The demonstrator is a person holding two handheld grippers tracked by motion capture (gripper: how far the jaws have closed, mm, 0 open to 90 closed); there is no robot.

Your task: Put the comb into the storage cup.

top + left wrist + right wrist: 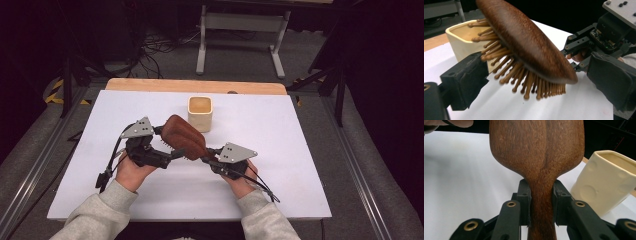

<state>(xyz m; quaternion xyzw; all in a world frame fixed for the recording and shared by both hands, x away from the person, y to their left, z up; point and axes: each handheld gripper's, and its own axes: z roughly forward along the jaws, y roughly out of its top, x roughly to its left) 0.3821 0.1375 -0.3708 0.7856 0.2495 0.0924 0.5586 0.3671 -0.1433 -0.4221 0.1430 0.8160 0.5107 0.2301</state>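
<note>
A dark wooden hairbrush (184, 135) with pale wooden bristles hangs tilted above the white table, its head towards the back left. My right gripper (541, 198) is shut on the brush's handle (541, 215), seen also from above (211, 158). My left gripper (534, 77) is open, and its two black pads (464, 80) stand wide apart on either side of the bristles (524, 80) without touching them. In the high view the left gripper (170, 153) sits just below the brush head. A cream square cup (200, 114) stands upright right behind the brush.
The white board (300, 190) lies on a wooden tabletop whose edge (195, 86) shows at the back. A grey metal stand (240, 25) and cables lie on the floor beyond. Dark tripod legs (325, 75) flank the table.
</note>
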